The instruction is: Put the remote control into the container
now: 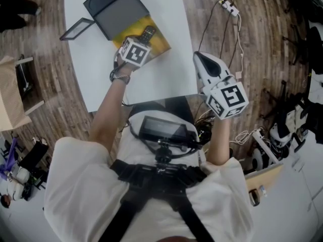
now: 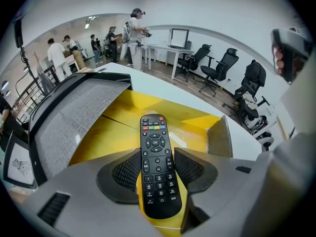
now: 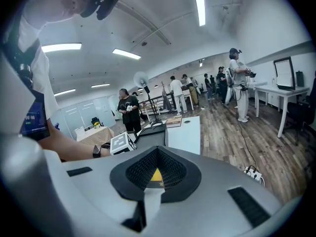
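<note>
A black remote control [image 2: 155,147] lies lengthwise between the pads of my left gripper [image 2: 156,165], which is shut on it. Below it is the yellow inside of the container [image 2: 121,120], an open box with a grey lid [image 2: 74,117] folded back on the left. In the head view the left gripper [image 1: 145,37] holds the remote [image 1: 148,32] over the yellow container [image 1: 158,44] on the white table. My right gripper [image 1: 198,57] hovers off the table's right front corner, away from the box. Its jaws [image 3: 157,154] are shut with nothing in them.
The white table [image 1: 166,72] also carries a dark flat frame [image 1: 76,28] left of the box. Cables and a power strip [image 1: 229,6] lie on the wooden floor to the right. Office chairs [image 2: 217,68] and several people stand further back in the room.
</note>
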{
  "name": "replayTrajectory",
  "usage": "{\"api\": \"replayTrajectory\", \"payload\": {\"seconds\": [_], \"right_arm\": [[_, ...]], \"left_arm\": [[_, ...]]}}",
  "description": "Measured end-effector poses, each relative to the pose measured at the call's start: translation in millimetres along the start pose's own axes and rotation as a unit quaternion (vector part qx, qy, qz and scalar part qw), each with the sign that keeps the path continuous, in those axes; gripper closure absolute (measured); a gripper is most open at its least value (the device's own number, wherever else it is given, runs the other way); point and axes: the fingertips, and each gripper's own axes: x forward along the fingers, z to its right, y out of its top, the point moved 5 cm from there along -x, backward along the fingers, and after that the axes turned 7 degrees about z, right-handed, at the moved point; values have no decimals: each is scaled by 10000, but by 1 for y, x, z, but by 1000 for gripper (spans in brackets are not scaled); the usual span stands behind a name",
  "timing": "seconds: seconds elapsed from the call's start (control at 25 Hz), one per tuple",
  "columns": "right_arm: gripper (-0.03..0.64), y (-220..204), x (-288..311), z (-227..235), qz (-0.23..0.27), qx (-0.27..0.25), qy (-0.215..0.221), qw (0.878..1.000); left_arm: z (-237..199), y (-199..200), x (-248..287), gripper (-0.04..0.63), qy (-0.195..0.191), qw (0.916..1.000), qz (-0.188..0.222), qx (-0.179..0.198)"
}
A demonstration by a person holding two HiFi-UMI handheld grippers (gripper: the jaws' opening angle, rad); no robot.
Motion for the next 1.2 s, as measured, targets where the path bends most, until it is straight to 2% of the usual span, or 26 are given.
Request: {"api": "replayTrajectory", "payload": {"seconds": [0.12, 0.24, 0.36, 0.44, 1.0, 1.12, 1.2], "right_arm": [[618, 0, -3, 4, -2, 11, -11, 10000], [618, -1, -5, 3, -11, 25, -22, 10000], [618, -2, -6, 2, -12, 27, -31, 10000], [618, -2, -6, 2, -16, 33, -39, 10000], [618, -4, -7, -3, 36, 71, -107, 9999], [618, -2, -7, -7, 45, 68, -108, 9999], [618, -2, -8, -9, 55, 56, -106, 9999]], "left_arm": [[2, 4, 2, 371, -17, 10000, -32, 0], [4, -2, 0, 371, -19, 9997, -251, -74], [4, 10, 2, 371, -59, 9999, 82, 33], [3, 13, 4, 371, -95, 9998, 146, 35], [9, 11, -2, 354, -178, 9997, 153, 34], [7, 9, -10, 354, -85, 9999, 129, 45], [5, 0, -15, 354, 33, 10000, -59, -31]]}}
